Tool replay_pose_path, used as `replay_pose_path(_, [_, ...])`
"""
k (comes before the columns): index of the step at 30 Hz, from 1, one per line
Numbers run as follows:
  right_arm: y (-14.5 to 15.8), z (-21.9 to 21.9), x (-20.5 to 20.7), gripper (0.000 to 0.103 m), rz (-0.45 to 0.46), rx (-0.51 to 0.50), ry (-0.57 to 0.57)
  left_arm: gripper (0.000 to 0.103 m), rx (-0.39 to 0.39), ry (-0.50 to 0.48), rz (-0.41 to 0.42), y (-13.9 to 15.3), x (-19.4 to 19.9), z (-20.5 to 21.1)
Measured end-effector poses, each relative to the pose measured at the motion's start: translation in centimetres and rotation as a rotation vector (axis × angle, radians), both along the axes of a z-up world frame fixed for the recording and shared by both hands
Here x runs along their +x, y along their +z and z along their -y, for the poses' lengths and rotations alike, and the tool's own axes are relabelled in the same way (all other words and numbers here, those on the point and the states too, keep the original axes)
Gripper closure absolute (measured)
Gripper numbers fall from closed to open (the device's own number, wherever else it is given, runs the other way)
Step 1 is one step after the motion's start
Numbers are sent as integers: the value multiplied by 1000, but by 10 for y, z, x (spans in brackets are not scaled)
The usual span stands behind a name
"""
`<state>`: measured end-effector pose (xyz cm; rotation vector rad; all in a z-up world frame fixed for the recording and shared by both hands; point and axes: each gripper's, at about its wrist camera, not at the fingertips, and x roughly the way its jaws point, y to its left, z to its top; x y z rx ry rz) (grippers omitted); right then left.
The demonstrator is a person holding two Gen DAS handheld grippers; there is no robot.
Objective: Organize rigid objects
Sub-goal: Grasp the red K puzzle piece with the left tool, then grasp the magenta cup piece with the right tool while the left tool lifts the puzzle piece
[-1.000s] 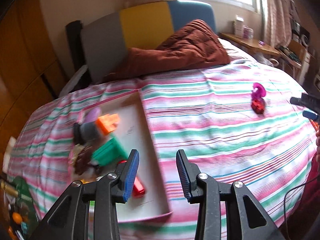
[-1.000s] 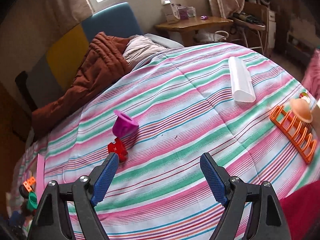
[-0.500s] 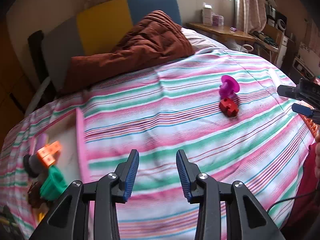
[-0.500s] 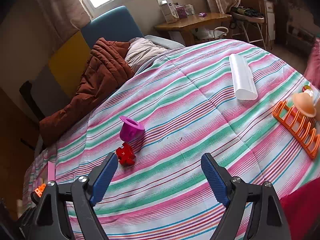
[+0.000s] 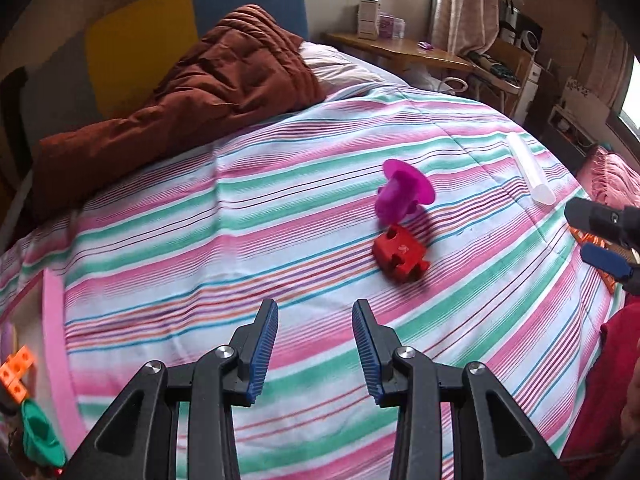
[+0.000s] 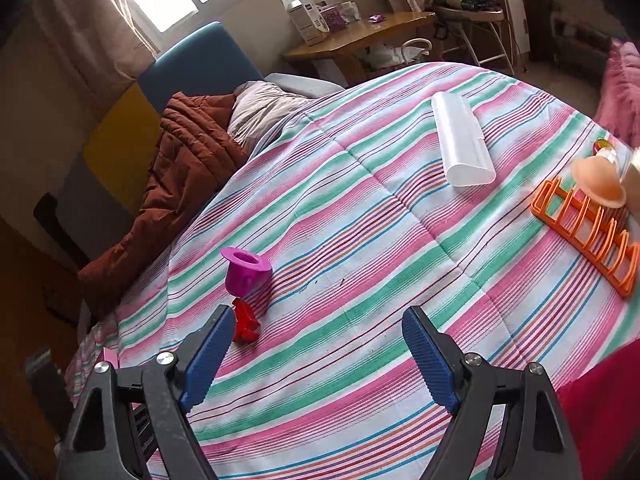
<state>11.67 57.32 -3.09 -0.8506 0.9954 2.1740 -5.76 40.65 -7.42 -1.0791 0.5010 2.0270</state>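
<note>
A magenta flanged cup [image 5: 402, 194] lies on the striped bedspread, with a red puzzle-shaped block [image 5: 400, 254] just in front of it. Both also show in the right wrist view: the cup [image 6: 245, 270] and the block [image 6: 245, 322]. My left gripper [image 5: 315, 344] is open and empty, short of the red block and to its left. My right gripper [image 6: 316, 356] is open wide and empty; its left fingertip overlaps the red block's edge in the right wrist view. The pink tray [image 5: 56, 344] with an orange block [image 5: 16, 372] and a green piece [image 5: 38, 438] is at the far left.
A translucent white tube [image 6: 460, 144] lies further back on the bed. An orange rack [image 6: 588, 228] with a peach cap [image 6: 598, 182] sits at the right. A brown duvet [image 5: 180, 100] is heaped at the headboard. A wooden side table [image 6: 360, 36] stands beyond the bed.
My left gripper has swung right, away from the tray, toward the magenta cup and red block. My right gripper has moved only a little. Both stay open.
</note>
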Motion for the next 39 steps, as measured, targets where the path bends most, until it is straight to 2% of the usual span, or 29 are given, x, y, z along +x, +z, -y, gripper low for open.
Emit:
replay_pose_path(4, [1, -1, 0, 17, -4, -6, 1, 64, 23, -65, 40, -4, 1, -25])
replay_pose_path(10, [-1, -1, -1, 17, -7, -22, 13, 64, 4, -117, 65, -20, 2, -63])
replay_pose_path(15, [-4, 1, -5, 17, 4, -25, 26, 64, 31, -84, 104, -24, -10, -83])
replay_pose_path(18, [-4, 1, -5, 17, 8, -23, 23, 61, 9, -71, 122, -33, -15, -93])
replay_pose_path(21, [-4, 0, -4, 17, 9, -20, 25, 61, 0, -68, 93, -37, -10, -94])
replay_pose_path(22, [-3, 0, -4, 17, 10, -16, 23, 61, -3, -70, 91, -37, -8, -92])
replay_pose_path(24, [-3, 1, -4, 17, 8, -16, 26, 68, 0, -77, 86, -37, -4, -86])
replay_pose_path(26, [-2, 2, -6, 17, 12, -4, 33, 70, 30, -89, 109, -36, -3, -73])
replay_pose_path(33, [-4, 8, -11, 17, 23, 8, 72, 70, 62, -38, 150, -31, -4, -18])
replay_pose_path(39, [-25, 23, -27, 17, 69, -37, 143, 70, 79, 32, 112, -20, 2, 41])
